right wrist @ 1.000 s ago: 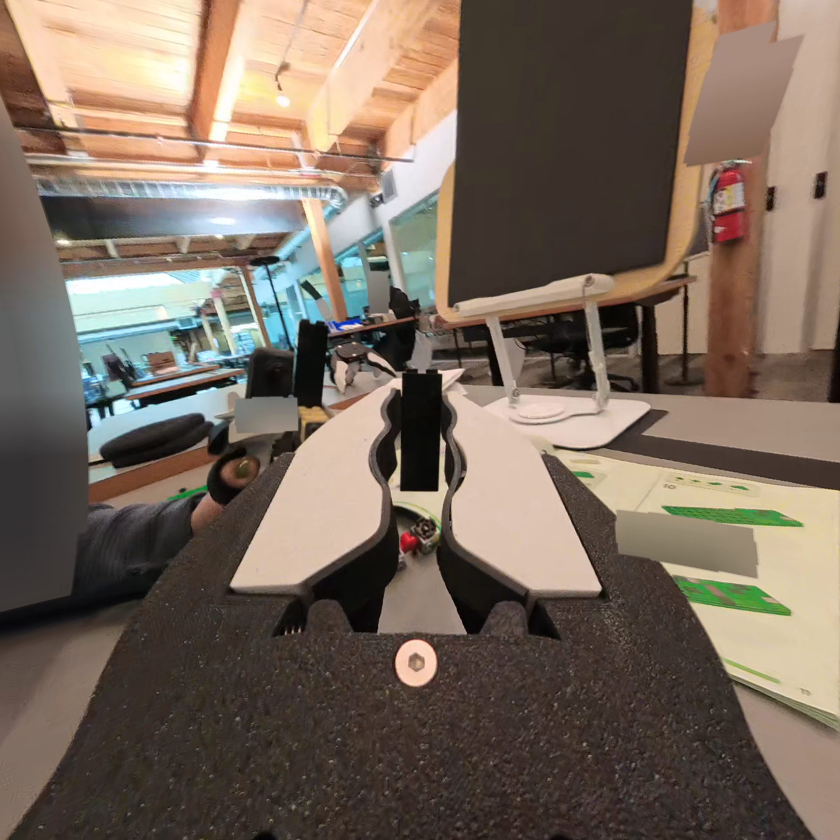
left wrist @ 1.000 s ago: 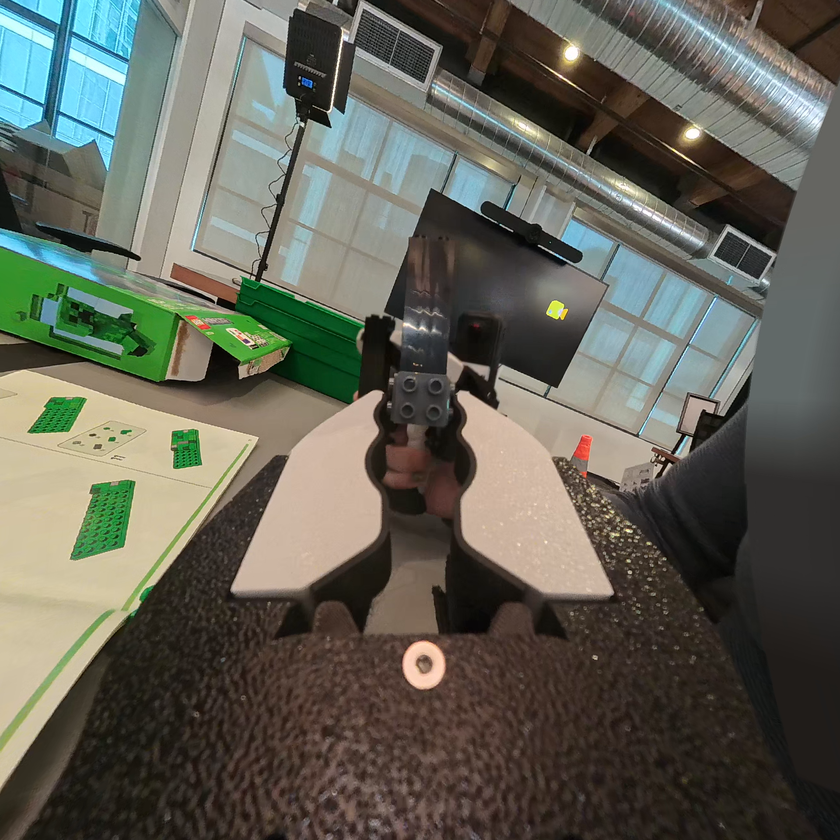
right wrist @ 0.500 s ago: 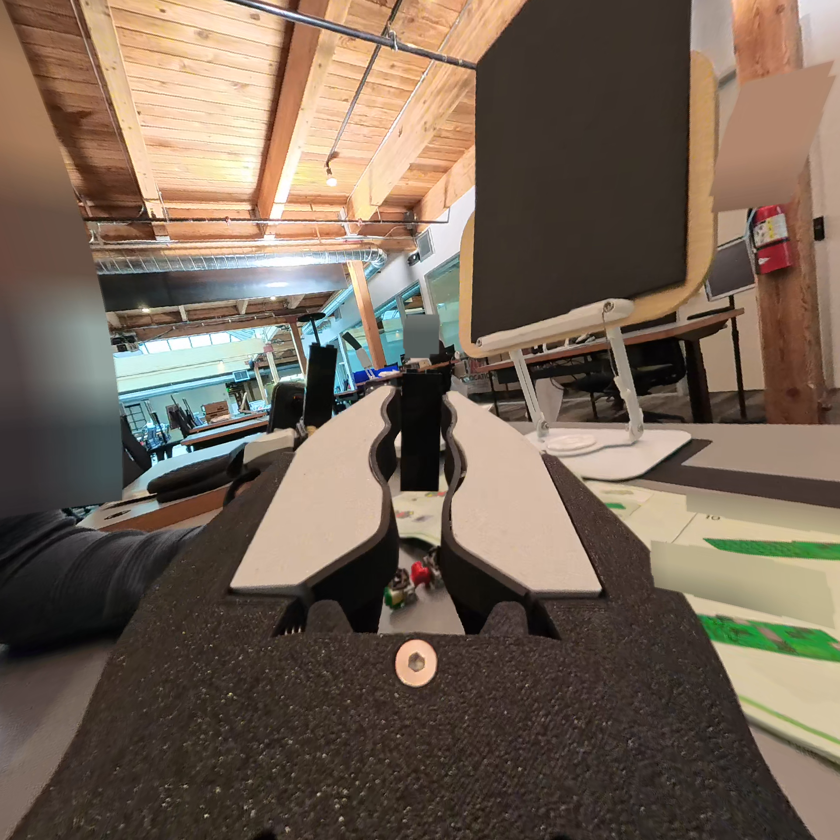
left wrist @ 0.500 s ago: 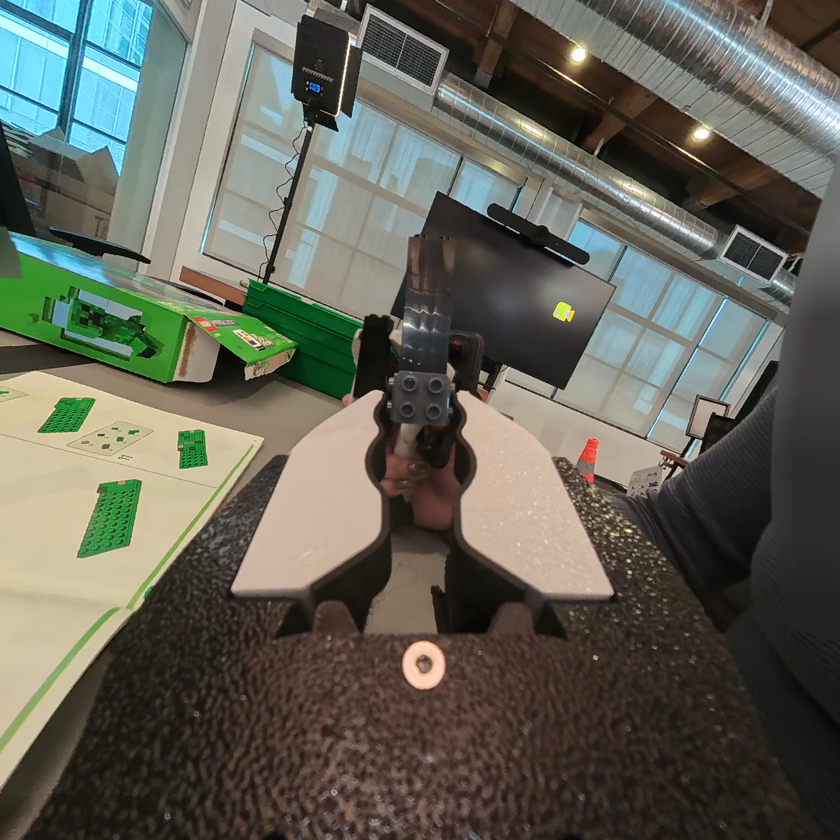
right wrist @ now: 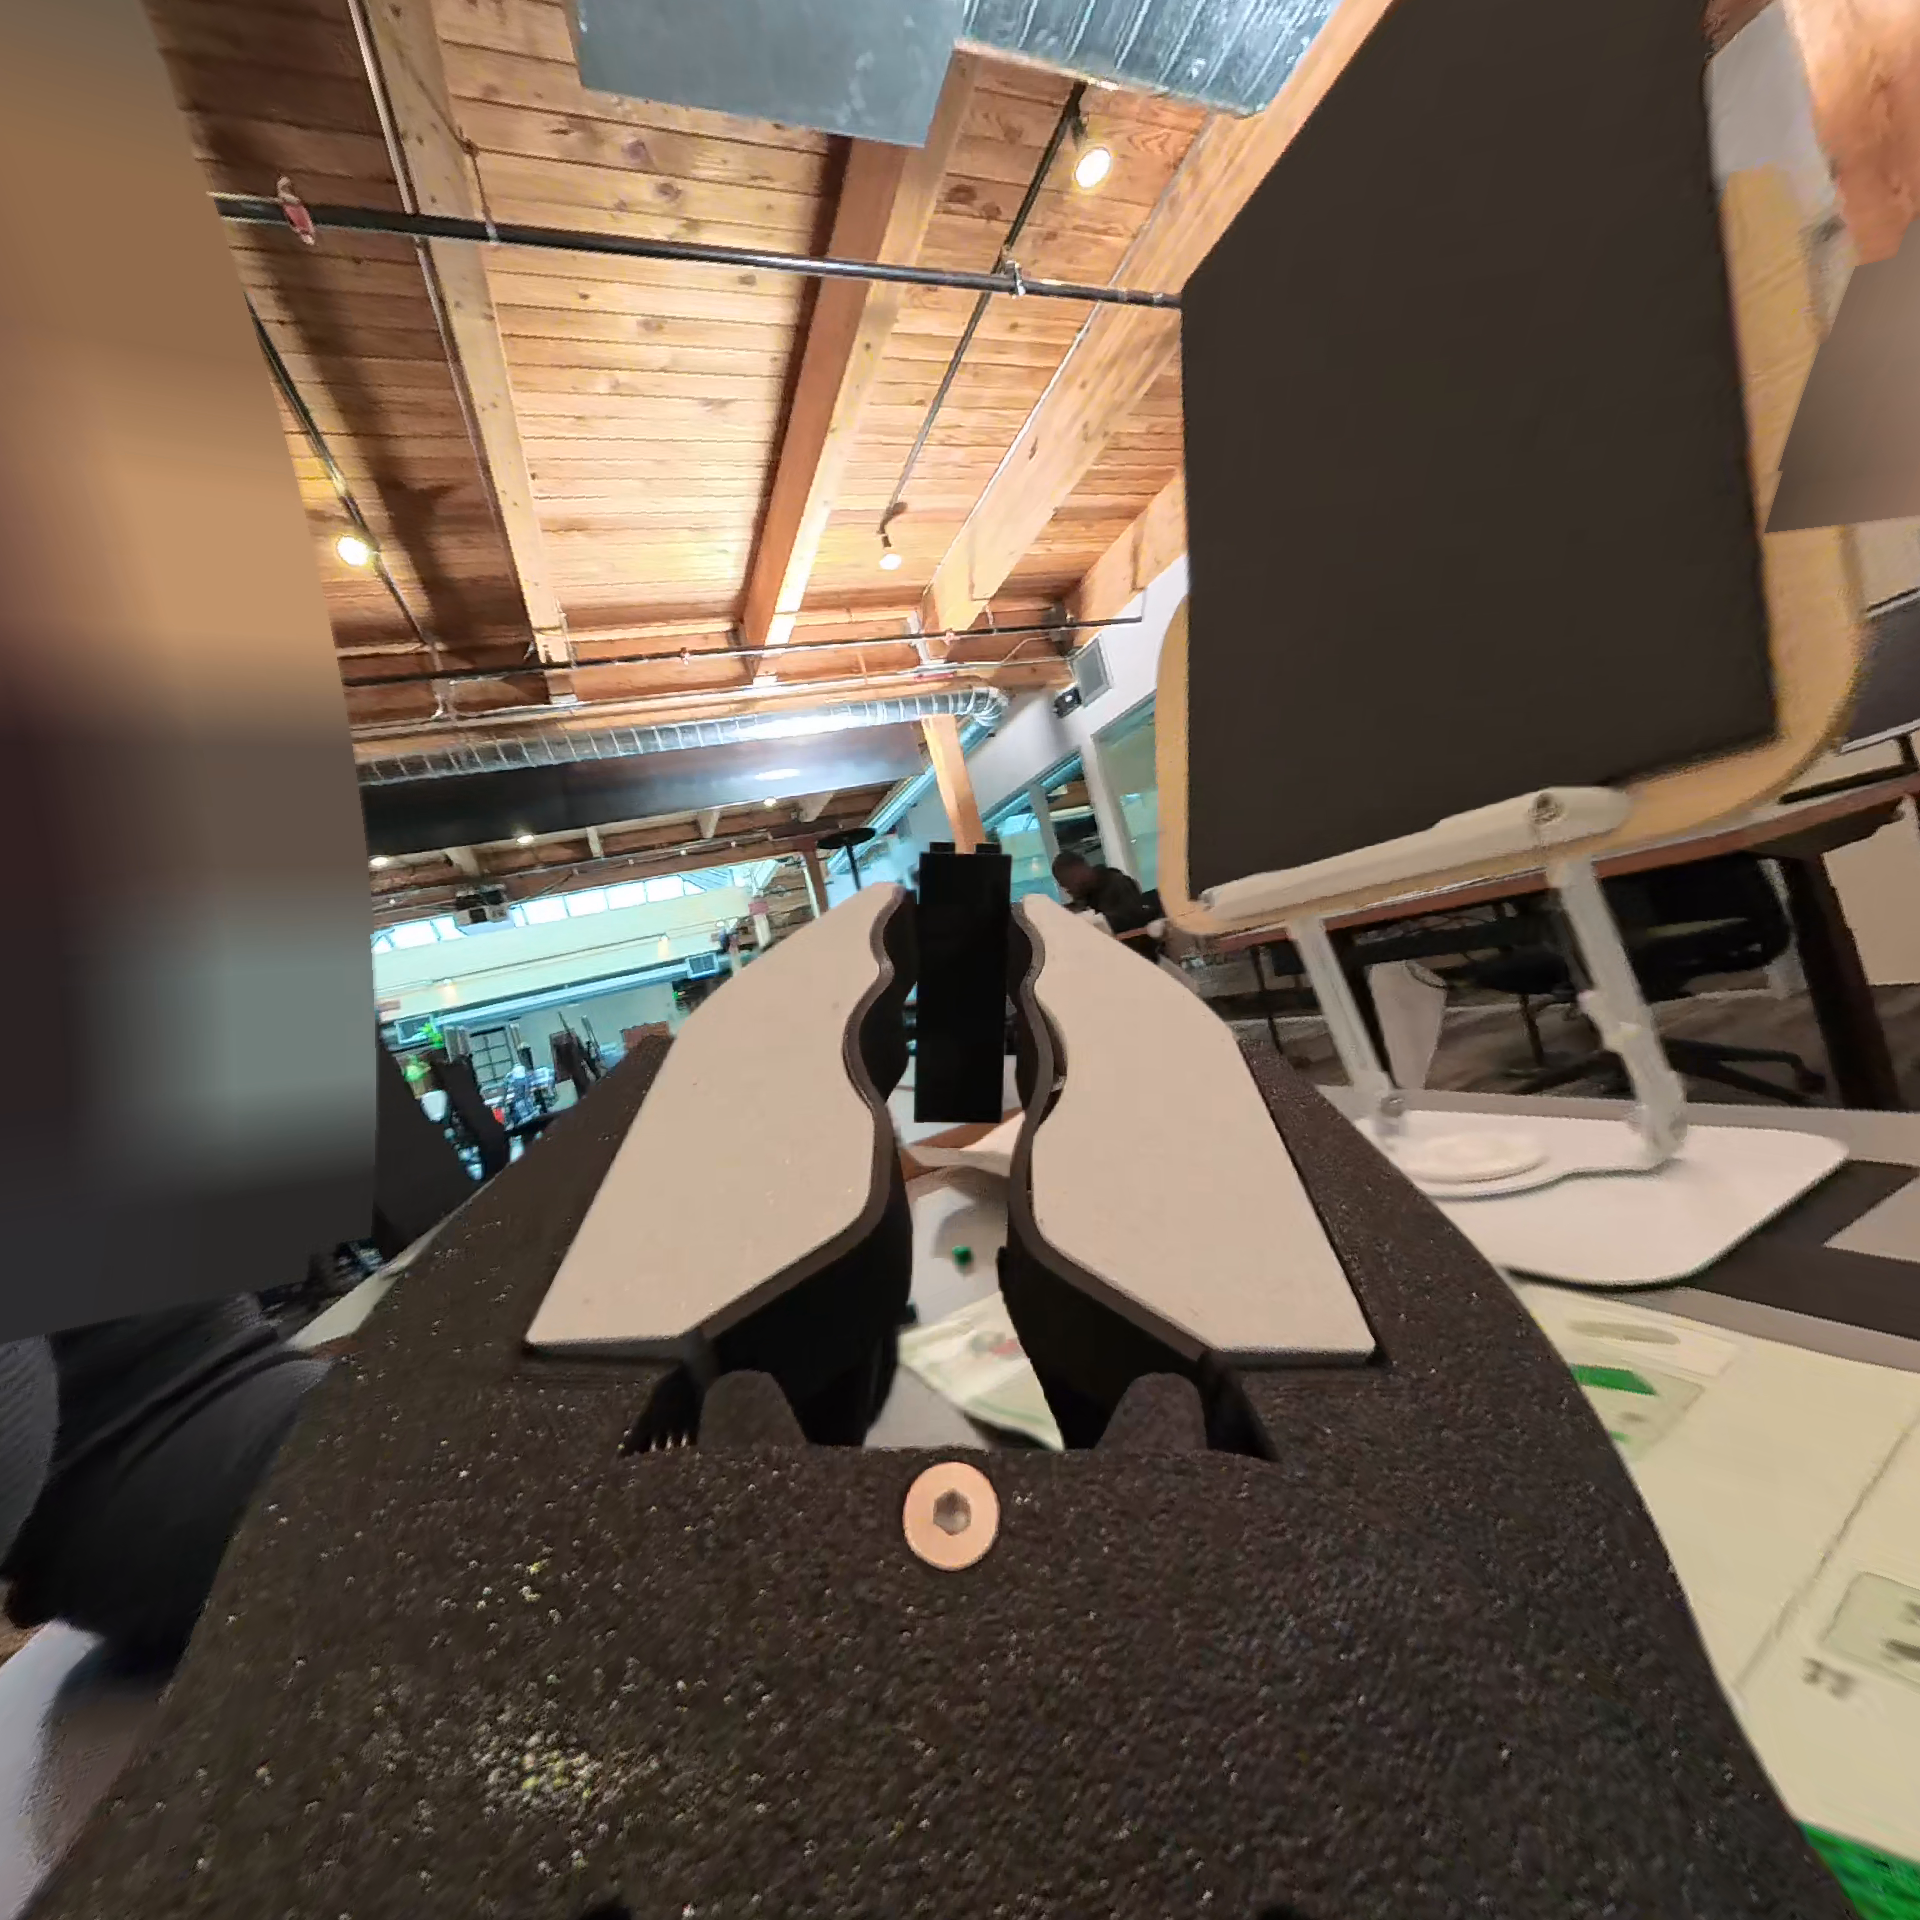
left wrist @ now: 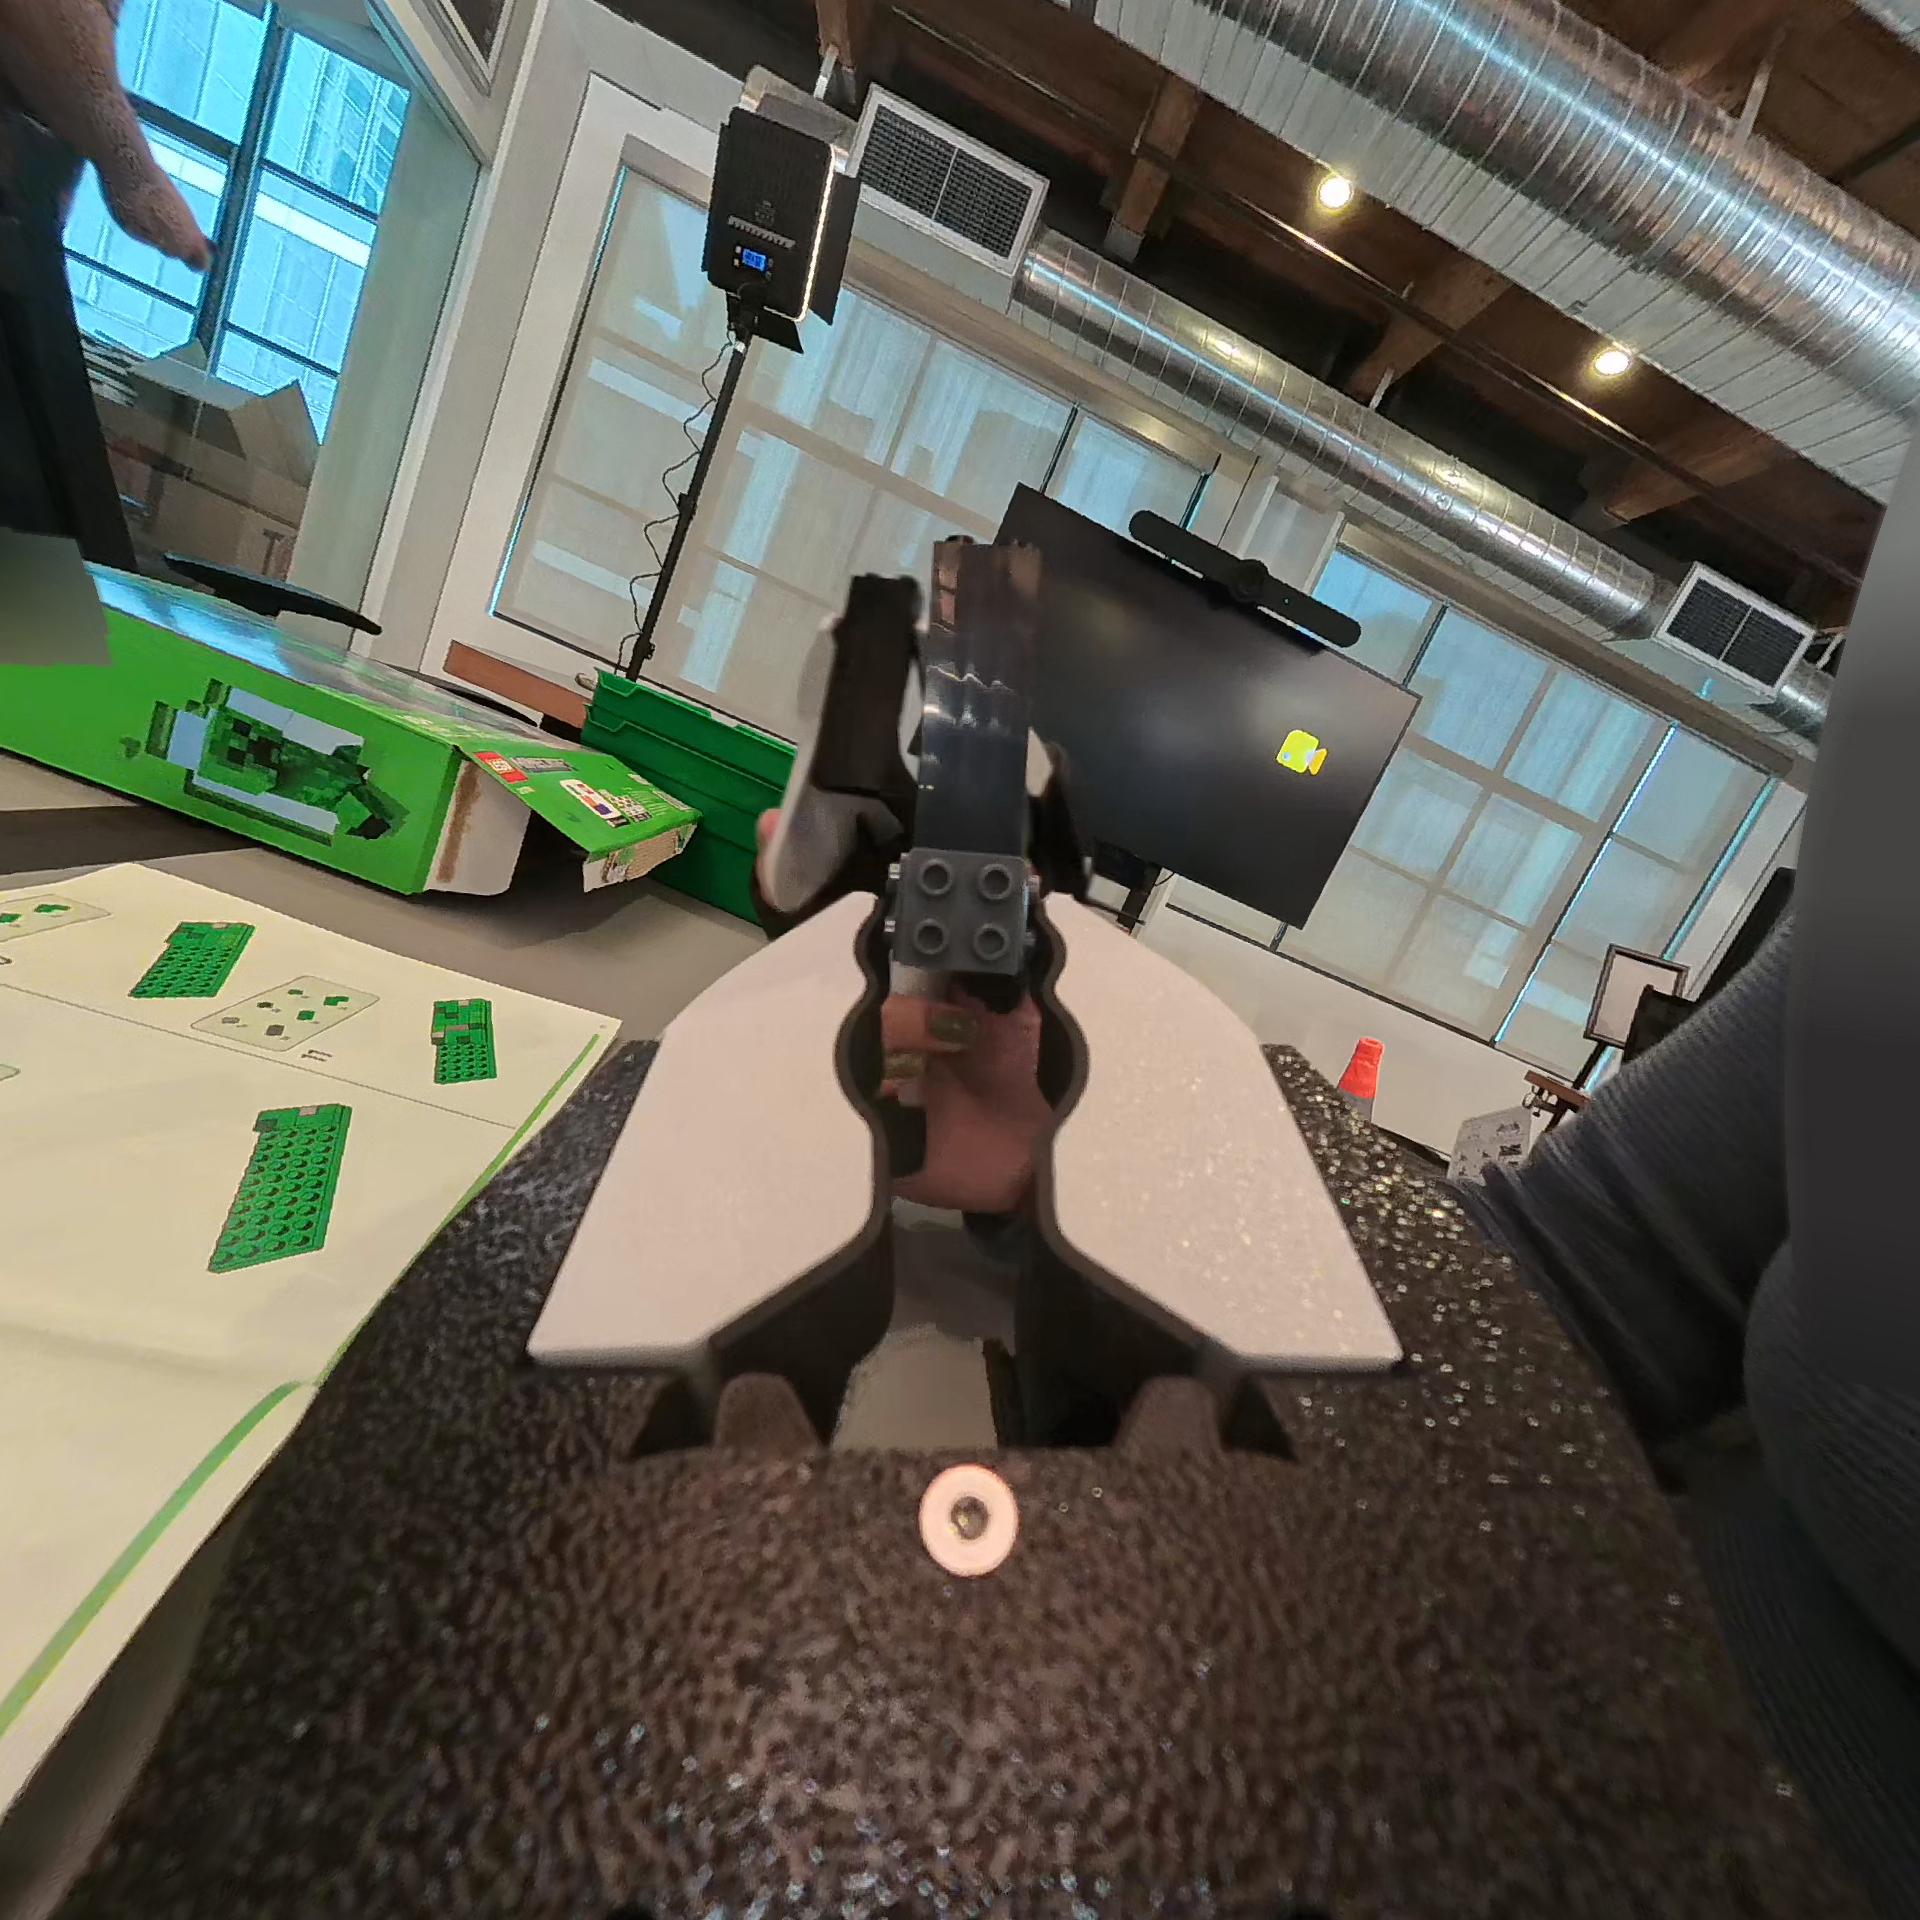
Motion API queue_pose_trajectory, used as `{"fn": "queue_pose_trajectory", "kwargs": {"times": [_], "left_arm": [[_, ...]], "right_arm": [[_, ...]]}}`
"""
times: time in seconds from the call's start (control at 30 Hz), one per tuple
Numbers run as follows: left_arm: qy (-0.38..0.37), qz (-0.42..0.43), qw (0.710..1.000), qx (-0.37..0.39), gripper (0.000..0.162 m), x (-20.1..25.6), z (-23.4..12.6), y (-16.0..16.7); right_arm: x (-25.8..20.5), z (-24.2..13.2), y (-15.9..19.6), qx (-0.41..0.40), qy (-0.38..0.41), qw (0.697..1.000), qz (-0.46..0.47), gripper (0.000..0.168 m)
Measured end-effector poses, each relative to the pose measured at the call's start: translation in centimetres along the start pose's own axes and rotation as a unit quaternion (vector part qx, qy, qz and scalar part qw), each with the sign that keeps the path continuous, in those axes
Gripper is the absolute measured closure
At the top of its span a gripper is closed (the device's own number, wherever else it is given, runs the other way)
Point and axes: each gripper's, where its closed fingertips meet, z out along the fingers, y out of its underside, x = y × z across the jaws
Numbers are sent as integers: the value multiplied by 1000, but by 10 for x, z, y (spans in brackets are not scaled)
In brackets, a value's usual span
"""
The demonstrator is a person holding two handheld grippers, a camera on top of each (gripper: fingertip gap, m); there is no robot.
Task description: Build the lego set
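left hand-held gripper (left wrist: 961,925) is clamped on a grey 2x2 lego piece (left wrist: 961,923) at its fingertips, studs facing the cam, piece held up off the desk (left wrist: 665,935). a tall dark lego brick (left wrist: 977,727) stands upright right behind/above the grey piece; looks touching it but can't tell if joined. the other hand-held gripper shows just beyond, w/ a hand (left wrist: 966,1101) visible through the gap between the fingers.

right hand-held gripper (right wrist: 961,997) is clamped on a tall black lego brick (right wrist: 961,997), upright, studs on top, pinched near the tips, lower end hanging free above the desk (right wrist: 1870,1236). view is tilted up toward a wood ceiling.

left view bg: open instruction booklet (left wrist: 208,1143) w/ green plate drawings lies flat on desk at left. green lego box (left wrist: 260,738) w/ torn open flap sits behind it, green crates (left wrist: 686,758) further back. light panel on a stand (left wrist: 769,239) and a dark monitor (left wrist: 1216,707) behind. dark sleeve (left wrist: 1662,1195) at right edge.

right view bg: a dark tablet on a white stand (right wrist: 1475,499) on the desk at right, booklet pages (right wrist: 1714,1455) lower right, a tiny green piece (right wrist: 962,1255) on the desk seen between the fingers.
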Motion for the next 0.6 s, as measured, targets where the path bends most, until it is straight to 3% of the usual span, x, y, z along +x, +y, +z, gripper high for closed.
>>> {"fn": "queue_pose_trajectory", "kwargs": {"times": [0.13, 0.33, 0.6], "left_arm": [[10, 12, 1000, -6, 137, 5, 1, 3], [27, 49, 998, -32, 137, 16, 6, 12], [-36, 107, 994, 8, 137, 7, 30, 2]], "right_arm": [[15, 8, -43, 50, -5, 999, 10, 153], [-5, 26, -104, 46, -39, 996, -72, 152], [-3, 4, -114, 53, -39, 996, -67, 152]]}}
